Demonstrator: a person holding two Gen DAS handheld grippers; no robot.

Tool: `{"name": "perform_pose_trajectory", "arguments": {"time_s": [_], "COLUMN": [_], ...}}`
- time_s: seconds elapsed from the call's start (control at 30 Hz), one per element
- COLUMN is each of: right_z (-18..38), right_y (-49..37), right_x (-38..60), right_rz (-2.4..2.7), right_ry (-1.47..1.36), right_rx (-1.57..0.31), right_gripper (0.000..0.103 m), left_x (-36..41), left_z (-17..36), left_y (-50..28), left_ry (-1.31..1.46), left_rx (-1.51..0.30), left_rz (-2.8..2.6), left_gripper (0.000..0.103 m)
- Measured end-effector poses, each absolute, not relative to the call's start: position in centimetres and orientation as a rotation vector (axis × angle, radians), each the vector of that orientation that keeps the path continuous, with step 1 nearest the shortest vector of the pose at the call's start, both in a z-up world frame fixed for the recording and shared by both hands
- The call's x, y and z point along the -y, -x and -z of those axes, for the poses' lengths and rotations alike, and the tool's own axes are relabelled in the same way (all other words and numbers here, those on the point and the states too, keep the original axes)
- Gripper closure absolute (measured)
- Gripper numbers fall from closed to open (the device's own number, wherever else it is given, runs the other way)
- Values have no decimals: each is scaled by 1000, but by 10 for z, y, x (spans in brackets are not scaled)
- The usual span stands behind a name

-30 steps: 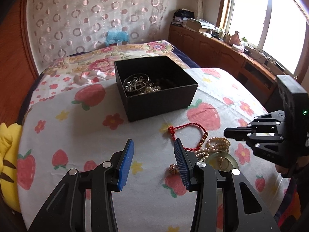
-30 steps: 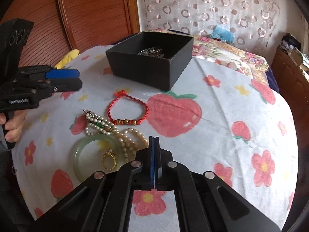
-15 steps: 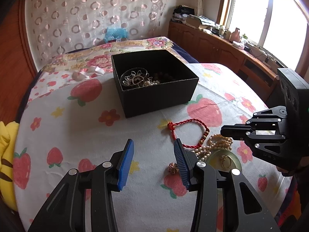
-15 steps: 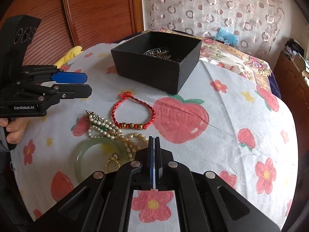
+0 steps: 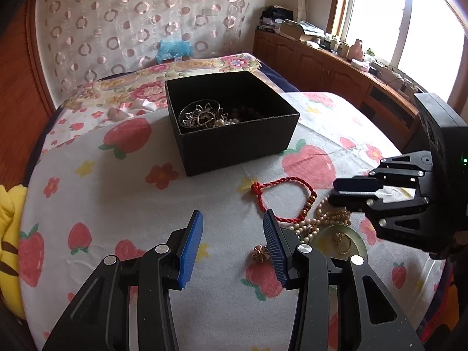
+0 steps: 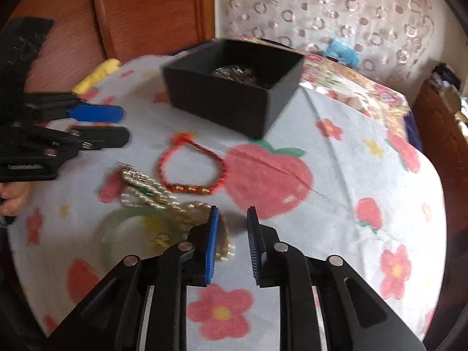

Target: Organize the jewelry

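Note:
A black open box [image 5: 234,146] [image 6: 222,102] holds silver jewelry and beads [image 5: 204,115]. On the strawberry cloth lie a red cord bracelet [image 5: 282,199] [image 6: 190,169], pearl strands [image 5: 318,222] [image 6: 152,187], a green jade bangle [image 5: 359,241] [image 6: 117,222] with a gold ring [image 5: 342,241] inside, and a small gold charm [image 5: 261,253]. My left gripper [image 5: 232,225] [image 6: 117,127] is open and empty, near the charm. My right gripper [image 6: 232,216] [image 5: 336,191] is open and empty, above the pearls.
The round table [image 5: 117,204] carries a flowered cloth. A yellow cushion [image 5: 8,222] lies at its left edge. A bed [image 5: 175,70] stands behind the box, wooden cabinets [image 5: 336,67] run under the window, and a wooden door [image 6: 146,11] stands beyond the table.
My right gripper has opened from shut and moved forward over the pearls. My left gripper stayed open and shifted slightly closer to the jewelry pile.

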State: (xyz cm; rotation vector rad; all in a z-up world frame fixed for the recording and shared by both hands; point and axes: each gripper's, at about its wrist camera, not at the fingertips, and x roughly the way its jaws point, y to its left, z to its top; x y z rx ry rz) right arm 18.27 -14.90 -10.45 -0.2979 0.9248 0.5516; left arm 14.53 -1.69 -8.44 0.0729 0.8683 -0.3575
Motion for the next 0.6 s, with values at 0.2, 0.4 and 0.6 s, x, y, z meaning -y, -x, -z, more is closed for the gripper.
{"name": "perform_pose_trajectory", "arguments": {"time_s": [0.2,0.4,0.6], "right_z": [104,105,105], "right_y": [-189,-185,-178], "right_x": [159,162,173], "right_rz": [-517,-517,-486], "right_ry": [283,312,306], "right_rx": [-941,-940,-930], "right_gripper": [84,98,98], "left_x": [22,31,42], "left_z": [84,82,84], "left_y": [-149,-161,-176], "left_ry": [-79,-82,-92], "left_rx": [-874,-891,-912], "left_rz": [366,381,397], "left_gripper": [62,62,62]}}
